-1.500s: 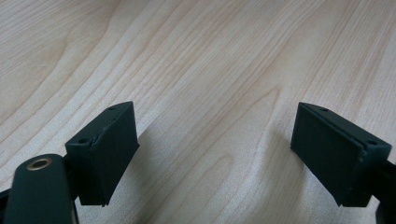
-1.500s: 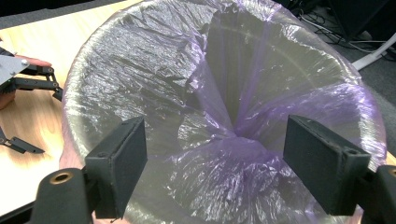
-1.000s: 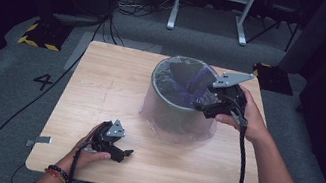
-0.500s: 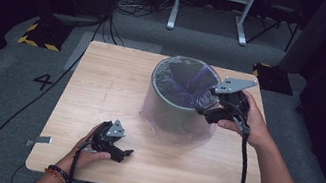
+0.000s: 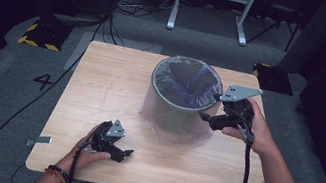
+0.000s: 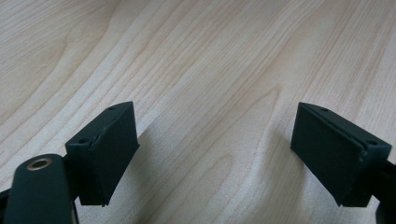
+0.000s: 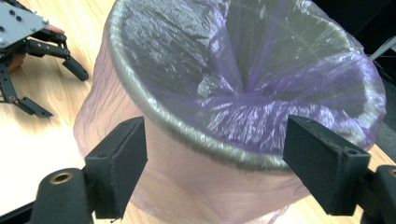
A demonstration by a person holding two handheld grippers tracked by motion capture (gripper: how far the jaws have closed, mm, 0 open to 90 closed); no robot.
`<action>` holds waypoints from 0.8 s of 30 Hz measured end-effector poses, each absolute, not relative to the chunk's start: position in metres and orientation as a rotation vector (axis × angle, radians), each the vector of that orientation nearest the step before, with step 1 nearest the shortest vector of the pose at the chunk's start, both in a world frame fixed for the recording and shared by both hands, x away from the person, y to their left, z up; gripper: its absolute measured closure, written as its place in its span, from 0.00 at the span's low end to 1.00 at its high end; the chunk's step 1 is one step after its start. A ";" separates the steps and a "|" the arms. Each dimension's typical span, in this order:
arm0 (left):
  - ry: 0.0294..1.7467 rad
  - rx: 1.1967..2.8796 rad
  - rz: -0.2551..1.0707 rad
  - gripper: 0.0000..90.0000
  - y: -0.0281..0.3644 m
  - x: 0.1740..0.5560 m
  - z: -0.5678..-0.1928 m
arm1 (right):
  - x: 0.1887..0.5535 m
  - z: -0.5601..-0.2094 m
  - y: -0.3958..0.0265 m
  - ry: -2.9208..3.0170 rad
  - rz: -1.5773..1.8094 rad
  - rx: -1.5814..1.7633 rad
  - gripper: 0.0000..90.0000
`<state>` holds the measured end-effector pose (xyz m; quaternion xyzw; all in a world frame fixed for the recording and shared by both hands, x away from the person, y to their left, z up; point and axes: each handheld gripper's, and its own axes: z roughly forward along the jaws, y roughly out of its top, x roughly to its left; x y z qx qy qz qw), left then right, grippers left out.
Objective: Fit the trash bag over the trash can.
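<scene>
A grey round bin point(image 5: 172, 116) lined with a thin purple bag point(image 5: 188, 83) stands right of the middle of the wooden table point(image 5: 102, 81). The bag folds over the rim and hangs down the outside. My right gripper point(image 5: 206, 115) is at the bin's right side, just below the rim, pointing left at it. In the right gripper view its jaws stand open in front of the bag-covered rim point(image 7: 187, 133), with nothing pressed between them. My left gripper point(image 5: 125, 155) rests on the table near the front edge. Its jaws are open over bare wood point(image 6: 215, 70).
The left gripper point(image 7: 28, 60) lies beyond the bin in the right gripper view. On the grey floor are black cables point(image 5: 10, 110), a yellow-and-black striped block point(image 5: 39, 34), a white stand's legs point(image 5: 211, 8) and a painted 4 point(image 5: 44, 82).
My right gripper has drifted slightly toward the near side of the bin. The left gripper and the bin have stayed put.
</scene>
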<state>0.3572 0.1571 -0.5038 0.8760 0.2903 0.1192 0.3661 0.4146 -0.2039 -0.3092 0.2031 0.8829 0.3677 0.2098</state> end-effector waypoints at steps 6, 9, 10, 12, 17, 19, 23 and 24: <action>0.746 2.252 0.306 0.16 0.157 0.357 -0.504 | 0.409 -0.314 -0.209 2.456 1.026 0.548 0.24; 0.746 2.252 0.306 0.16 0.157 0.357 -0.504 | 0.407 -0.317 -0.211 2.455 1.011 0.551 0.24; 0.747 2.252 0.306 0.16 0.157 0.357 -0.504 | 0.407 -0.318 -0.211 2.455 1.007 0.545 0.24; 0.746 2.253 0.306 0.16 0.157 0.357 -0.504 | 0.406 -0.320 -0.212 2.452 1.000 0.547 0.24; 0.746 2.252 0.307 0.16 0.157 0.357 -0.504 | 0.404 -0.325 -0.215 2.452 0.994 0.551 0.24; 0.746 2.252 0.307 0.16 0.157 0.357 -0.504 | 0.403 -0.327 -0.215 2.449 0.977 0.548 0.24; 0.747 2.252 0.307 0.16 0.157 0.357 -0.504 | 0.403 -0.333 -0.216 2.461 0.953 0.545 0.24; 0.748 2.251 0.307 0.16 0.157 0.357 -0.504 | 0.403 -0.335 -0.216 2.463 0.942 0.546 0.24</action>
